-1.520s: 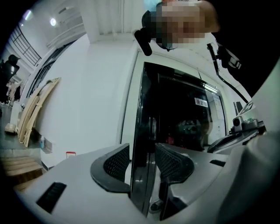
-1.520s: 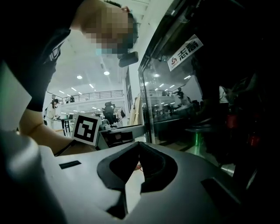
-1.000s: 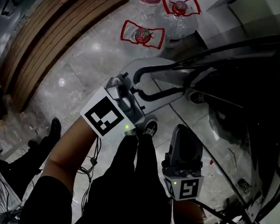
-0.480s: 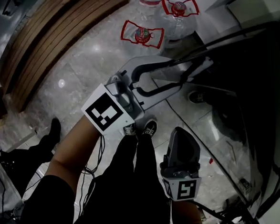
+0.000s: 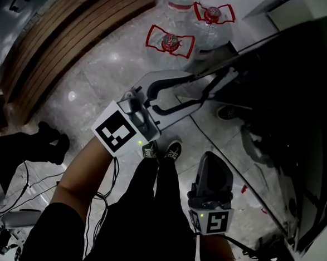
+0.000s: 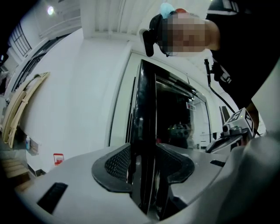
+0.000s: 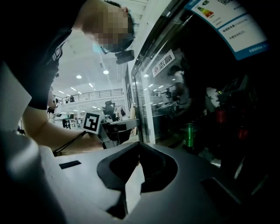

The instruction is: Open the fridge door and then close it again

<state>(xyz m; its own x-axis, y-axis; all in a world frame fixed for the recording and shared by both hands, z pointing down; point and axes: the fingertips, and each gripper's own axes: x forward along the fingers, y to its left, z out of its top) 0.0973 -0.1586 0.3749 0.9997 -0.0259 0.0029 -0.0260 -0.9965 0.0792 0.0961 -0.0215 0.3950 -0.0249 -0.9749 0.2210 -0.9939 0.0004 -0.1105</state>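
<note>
Left gripper view: left tool [image 6: 143, 165] is clamped on the upright edge of the fridge door [image 6: 148, 105], centre frame, straight ahead. Right tool [image 7: 139, 168] is held empty with jaws together, farther from that edge.

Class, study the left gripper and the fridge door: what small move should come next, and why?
Probably the left gripper should swing the fridge door a little along its hinge arc: its jaws are clamped on the door's edge, while the right gripper hangs shut and empty.
</note>
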